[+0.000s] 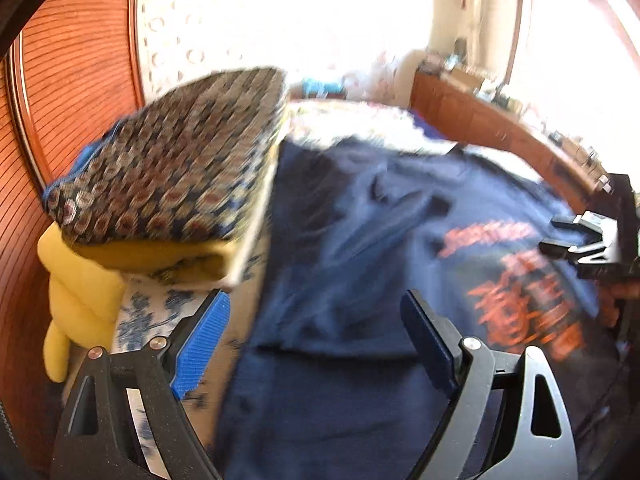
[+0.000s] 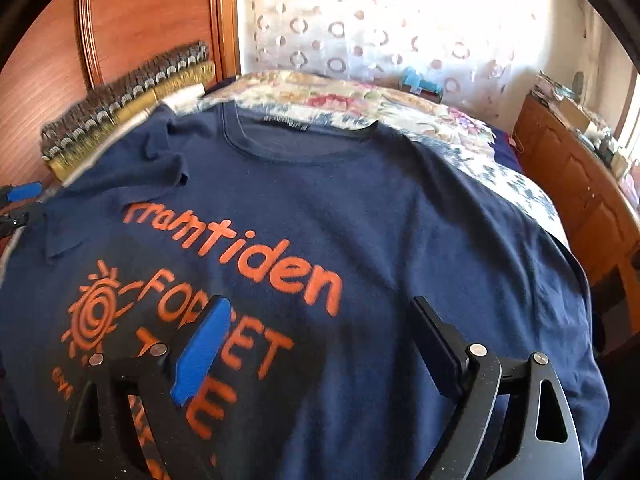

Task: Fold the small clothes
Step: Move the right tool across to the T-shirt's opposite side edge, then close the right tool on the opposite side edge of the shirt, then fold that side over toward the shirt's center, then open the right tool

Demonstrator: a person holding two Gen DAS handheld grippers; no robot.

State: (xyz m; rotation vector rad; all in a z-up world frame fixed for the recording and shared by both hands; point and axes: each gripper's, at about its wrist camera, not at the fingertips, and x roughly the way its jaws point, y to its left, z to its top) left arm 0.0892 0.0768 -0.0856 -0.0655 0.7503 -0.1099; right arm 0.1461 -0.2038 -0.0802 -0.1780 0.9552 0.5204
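Note:
A navy T-shirt (image 2: 360, 220) with orange lettering lies spread face up on the bed, collar toward the far end; its left sleeve is folded in over the chest. My right gripper (image 2: 316, 332) hovers over the print, jaws wide apart with nothing between them. In the left wrist view the same shirt (image 1: 360, 240) lies blurred. My left gripper (image 1: 316, 328) stands open above the shirt's left edge, holding nothing. The right gripper (image 1: 580, 240) shows at that view's right edge, and a blue pad of the left gripper (image 2: 22, 192) at the other view's left edge.
A patterned cushion (image 1: 168, 172) rests on yellow pillows (image 1: 80, 300) at the shirt's left, against a wooden headboard (image 2: 132, 16). The floral bedspread (image 2: 400, 108) extends beyond the collar. A wooden dresser (image 2: 580, 184) with clutter stands on the right, a bright curtained window (image 2: 380, 20) behind.

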